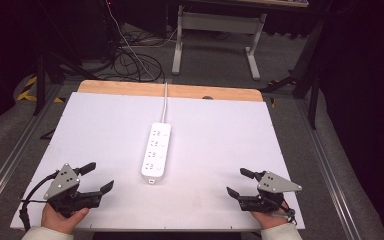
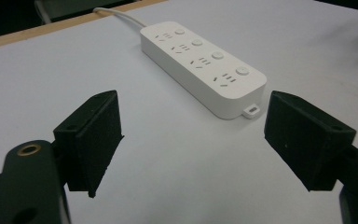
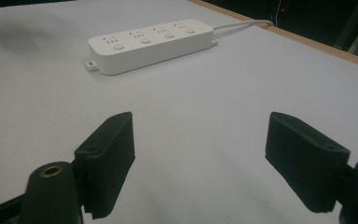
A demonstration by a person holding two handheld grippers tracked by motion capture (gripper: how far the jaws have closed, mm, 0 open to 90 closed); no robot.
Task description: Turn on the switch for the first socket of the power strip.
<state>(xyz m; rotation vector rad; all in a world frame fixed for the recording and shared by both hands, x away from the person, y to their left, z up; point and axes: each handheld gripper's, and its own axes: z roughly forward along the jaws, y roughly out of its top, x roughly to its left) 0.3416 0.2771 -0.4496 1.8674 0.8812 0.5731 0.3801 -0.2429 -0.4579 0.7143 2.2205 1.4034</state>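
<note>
Power strip (image 1: 156, 151) mid-table (white), left gripper (image 1: 99, 177), right gripper (image 1: 238, 182) agape

High view overhead; gripper views low, sharing the power strip (image 1: 156, 151).

Left gripper (image 1: 96, 177): black body and two black jaws with flat, blocky pads (image 2: 95, 140) — a grey three-cornered plate with small dark holes on top.
Left cable (image 1: 27, 200): black, looping off the body.
Right gripper (image 1: 239, 182): same black build, grey plate, thin cable at its rear.
Jaw arms: dark green-black, each with a brass-ringed hole (image 3: 51, 171).
Sleeves (image 1: 42, 233): pale, cream-white cuffs.
</note>
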